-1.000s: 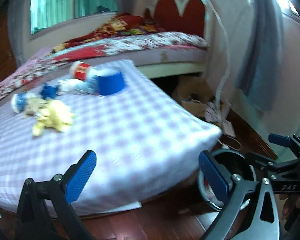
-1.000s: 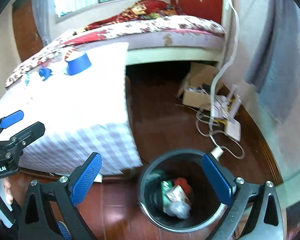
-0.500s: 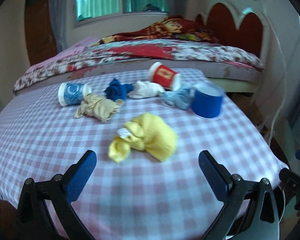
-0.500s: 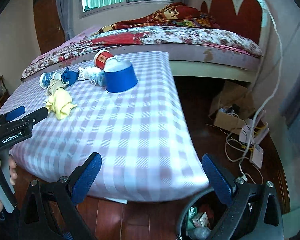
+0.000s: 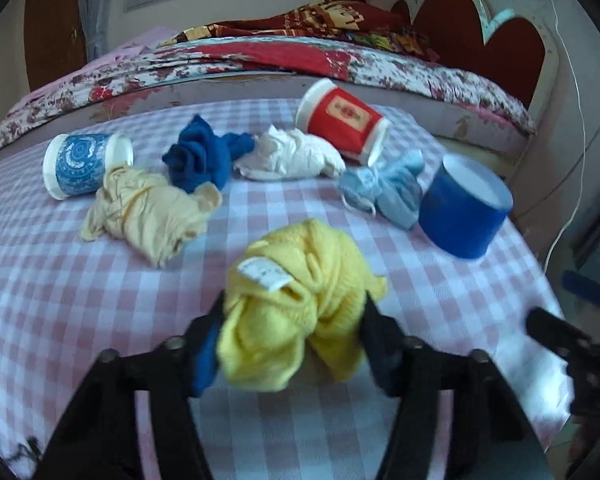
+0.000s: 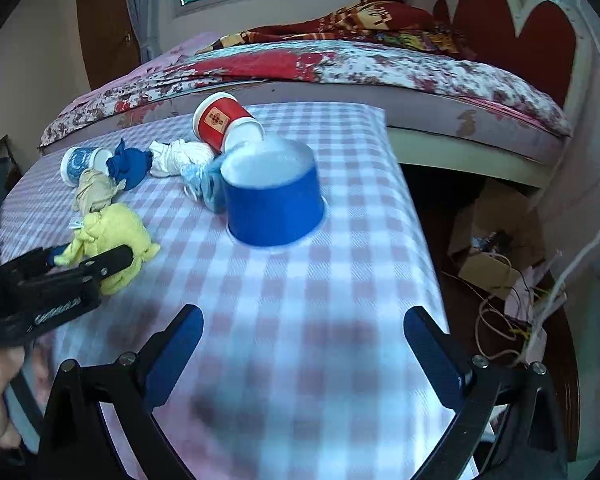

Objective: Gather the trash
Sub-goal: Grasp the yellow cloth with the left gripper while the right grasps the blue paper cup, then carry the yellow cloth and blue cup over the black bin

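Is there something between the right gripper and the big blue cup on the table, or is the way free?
Nothing visible blocks it. The right gripper stands open over bare checked tablecloth, and the blue cup lies straight ahead. The left gripper, closing around the yellow cloth, is off to one side.

- Yellow cloth (image 5: 296, 312): soft, fuzzy knit with a white sewn label.
- Checked tablecloth (image 5: 60, 280): matt woven fabric.
- Red paper cup (image 5: 342, 120): smooth, printed.
- Blue paper bowl (image 6: 274, 208): smooth, slight sheen.
- Floor (image 6: 432, 216): dark, glossy wood.
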The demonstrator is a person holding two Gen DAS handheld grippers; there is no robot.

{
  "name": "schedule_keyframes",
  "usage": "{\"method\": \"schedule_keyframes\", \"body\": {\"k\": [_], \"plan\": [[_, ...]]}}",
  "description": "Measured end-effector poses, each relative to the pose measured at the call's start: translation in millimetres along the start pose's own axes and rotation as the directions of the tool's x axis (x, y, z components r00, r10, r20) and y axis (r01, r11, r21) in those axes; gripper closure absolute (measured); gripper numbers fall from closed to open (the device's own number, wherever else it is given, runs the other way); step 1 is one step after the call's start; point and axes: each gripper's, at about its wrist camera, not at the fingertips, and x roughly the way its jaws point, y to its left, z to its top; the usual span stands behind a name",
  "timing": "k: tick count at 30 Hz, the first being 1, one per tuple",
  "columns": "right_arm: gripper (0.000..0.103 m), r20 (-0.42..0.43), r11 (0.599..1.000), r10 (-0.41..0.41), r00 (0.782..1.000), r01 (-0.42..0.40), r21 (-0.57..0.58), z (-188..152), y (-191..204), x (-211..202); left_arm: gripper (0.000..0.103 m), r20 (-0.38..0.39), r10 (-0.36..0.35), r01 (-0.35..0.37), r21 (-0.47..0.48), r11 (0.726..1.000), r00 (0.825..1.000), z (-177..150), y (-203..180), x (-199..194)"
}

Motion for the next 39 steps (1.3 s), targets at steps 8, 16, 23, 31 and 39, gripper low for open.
{"method": "schedule_keyframes", "body": {"k": [8,16,23,31,39], "plan": [[0.001,0.023,0.996,0.052,0.998,-0.053,0.065,48.3,10.4,41.6,0.047,0.036,-0.010,0.011,-0.033,0.999,0.999,10.5,17.5,-4.5],[0.023,0.031,0.996,0.031,0.999,-0.033,0.085,61.0,10.5,61.2,0.047,0.030,-0.009,0.009,-0.019,1.000,1.000,12.7,17.3,-1.2],[0.024,0.073,0.998,0.043,0.996,-0.046,0.047,53.4,5.9,39.3,0.050,0.061,-0.020,0.020,0.015,1.000,0.998,10.7,8.6,-15.0],[0.024,0.136,0.999,0.048,0.990,-0.046,-0.012,27.6,7.1,-15.7,0.050,0.099,-0.040,0.035,0.053,0.998,0.994,-2.9,-10.4,-47.3],[0.025,0.180,0.999,0.046,0.983,-0.046,-0.003,-1.8,-2.1,-70.4,0.050,0.120,-0.074,0.062,0.098,0.993,0.990,-23.6,-38.1,-82.4]]}}
